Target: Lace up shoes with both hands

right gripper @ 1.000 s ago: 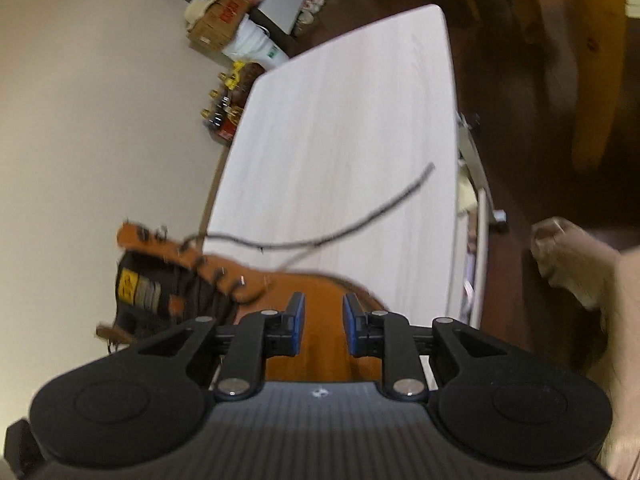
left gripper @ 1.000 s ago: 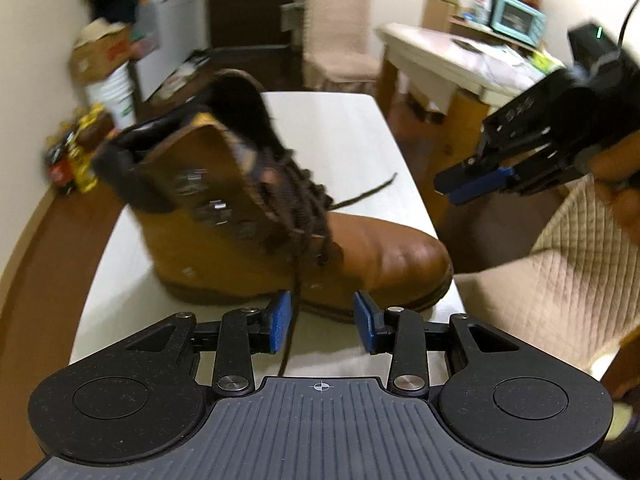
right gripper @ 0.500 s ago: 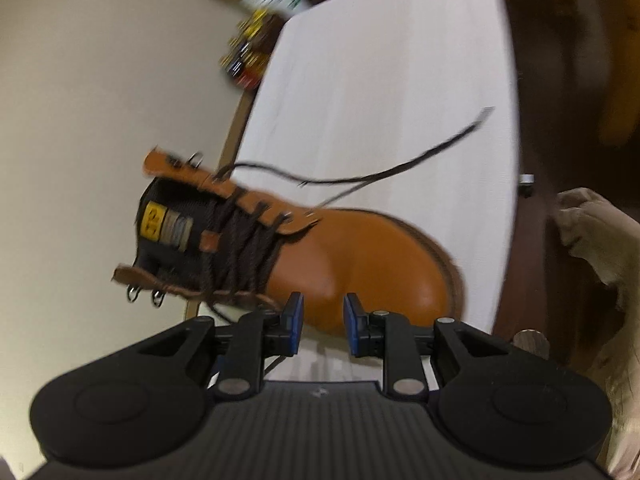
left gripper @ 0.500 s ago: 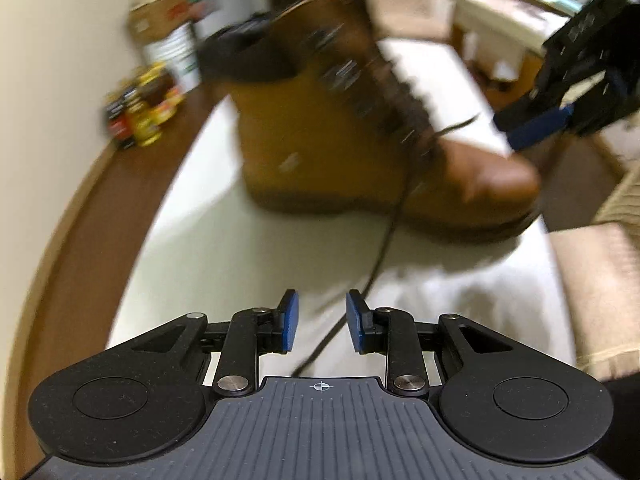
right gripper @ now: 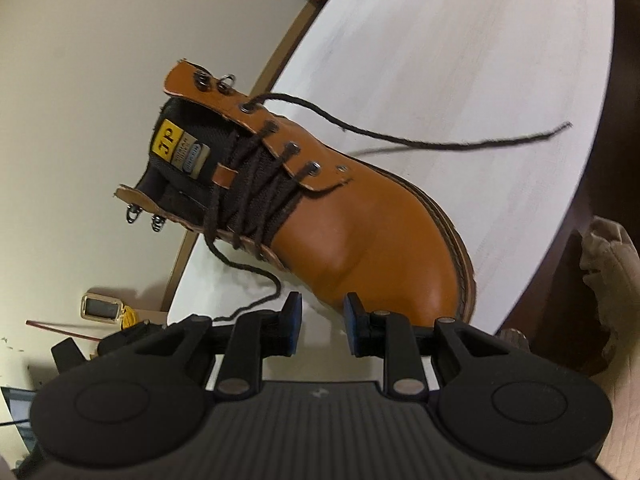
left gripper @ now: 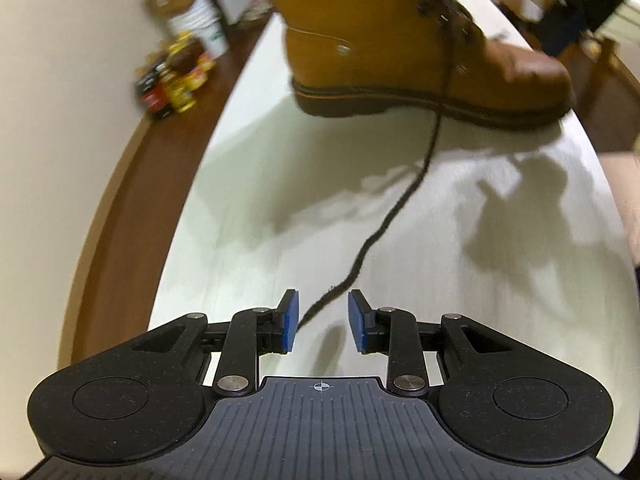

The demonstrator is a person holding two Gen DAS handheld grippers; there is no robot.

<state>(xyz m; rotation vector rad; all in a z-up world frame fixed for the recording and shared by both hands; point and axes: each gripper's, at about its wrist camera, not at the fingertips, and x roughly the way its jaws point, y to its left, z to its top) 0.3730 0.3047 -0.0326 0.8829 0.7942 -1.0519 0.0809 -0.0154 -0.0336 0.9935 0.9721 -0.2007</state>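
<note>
A tan leather boot (left gripper: 404, 40) stands on the white table (left gripper: 280, 208), laced partway with dark brown lace. One loose lace end (left gripper: 384, 232) trails from the boot down the table and ends between the fingers of my left gripper (left gripper: 322, 322), which is open and not clamped on it. In the right wrist view the boot (right gripper: 360, 232) is seen from above, toe toward my right gripper (right gripper: 320, 322), which is open and holds nothing. The other lace end (right gripper: 460, 142) lies stretched across the table to the right. The right gripper (left gripper: 580, 4) shows as a dark blur past the toe.
Bottles and a white bucket (left gripper: 176, 68) stand on the floor by the wall, left of the table. A quilted cushion (right gripper: 608, 264) sits off the table's right edge. Part of the left gripper (right gripper: 116, 340) shows at lower left in the right wrist view.
My left gripper has drawn back from the boot along the trailing lace, and its fingers stand wider than half a second ago. The right gripper has swung over the boot's toe.
</note>
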